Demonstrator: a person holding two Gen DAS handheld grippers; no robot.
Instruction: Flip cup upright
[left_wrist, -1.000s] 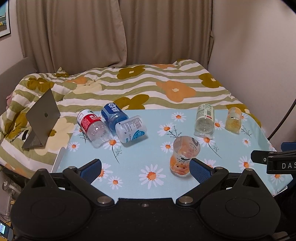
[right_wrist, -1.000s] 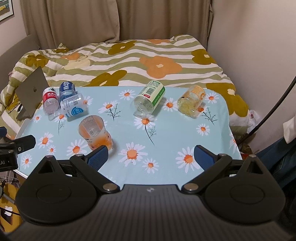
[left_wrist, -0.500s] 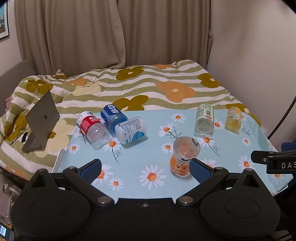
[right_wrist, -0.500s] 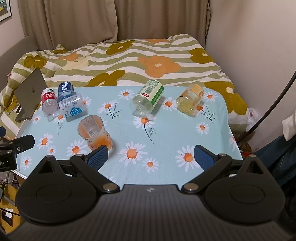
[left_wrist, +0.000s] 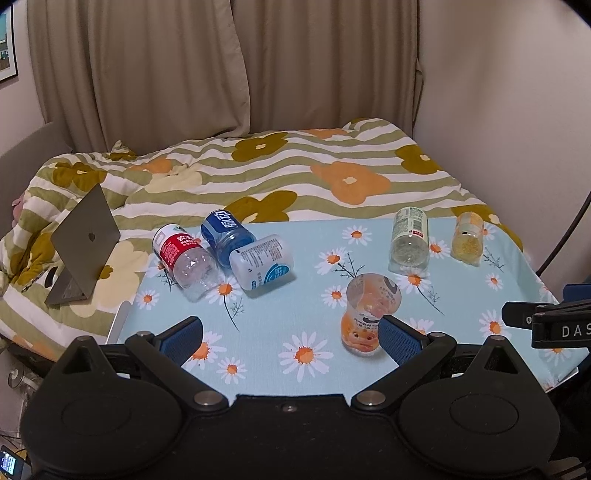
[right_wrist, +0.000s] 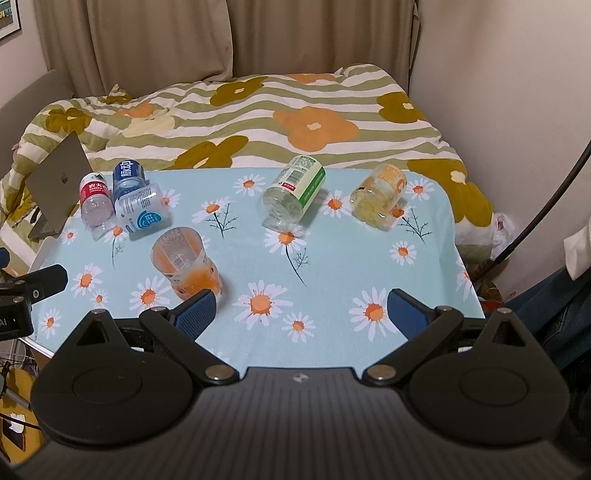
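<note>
Inspection of the daisy-print table: the clear plastic cup, printed with an orange cartoon face, stands upright with its open mouth up, near the table's front edge. Nothing grips it.

Left gripper: fingers spread wide, holding nothing. In the left wrist view its right blue pad overlaps the cup's lower side; contact cannot be confirmed.

Right gripper: fingers likewise spread wide and empty. In the right wrist view its left blue pad sits just in front of the cup; contact cannot be confirmed.

Other items lying on their sides, placed relative to the cup:
- Red-label bottle, blue-label bottle and white-label bottle, clustered together behind it to the left.
- Green-label bottle, behind it.
- Yellow bottle, behind it to the right.

A laptop stands propped on the flowered bedding, left of the table.
</note>
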